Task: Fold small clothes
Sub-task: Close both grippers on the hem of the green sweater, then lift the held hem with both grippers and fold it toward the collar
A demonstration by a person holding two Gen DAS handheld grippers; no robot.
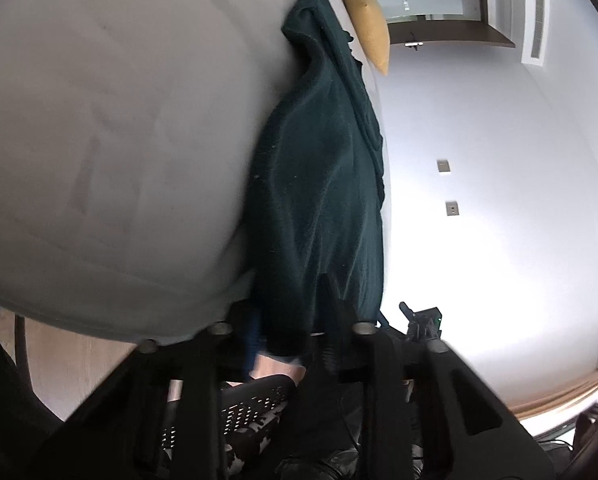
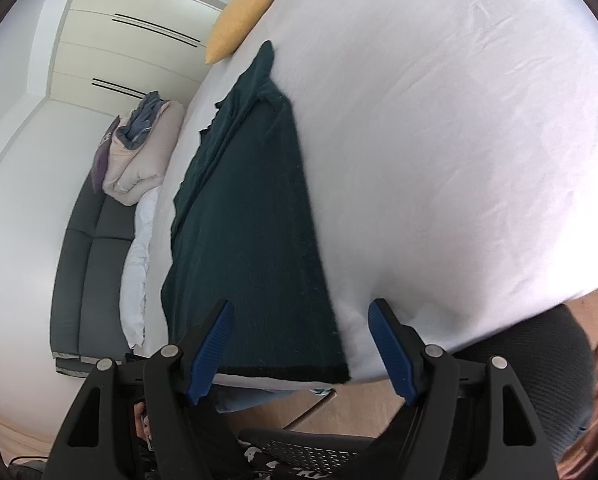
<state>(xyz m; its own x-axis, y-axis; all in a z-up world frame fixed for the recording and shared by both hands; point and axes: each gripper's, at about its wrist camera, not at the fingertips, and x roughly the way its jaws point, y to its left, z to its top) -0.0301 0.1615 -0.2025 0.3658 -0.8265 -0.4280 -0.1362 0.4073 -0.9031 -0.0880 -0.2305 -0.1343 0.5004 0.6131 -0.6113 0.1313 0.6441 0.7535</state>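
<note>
Dark green knit garment (image 2: 255,216) lies lengthwise on the white bedsheet (image 2: 439,140), centre frame. Right gripper (image 2: 299,344) spread wide, grasping nothing, at the hem. Left gripper (image 1: 295,320) clenched on the garment's near edge. Yellow pillow (image 2: 239,20) upper left.

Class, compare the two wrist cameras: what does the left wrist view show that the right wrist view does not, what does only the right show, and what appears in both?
Only the left wrist view: the left gripper closed on the near edge of the dark green garment, and two wall plates.

Only the right wrist view: the right gripper open, its blue pads either side of the garment's hem, a grey sofa, a bundled duvet and wardrobe doors.

Both: the garment, the white bed sheet and the yellow cushion.
</note>
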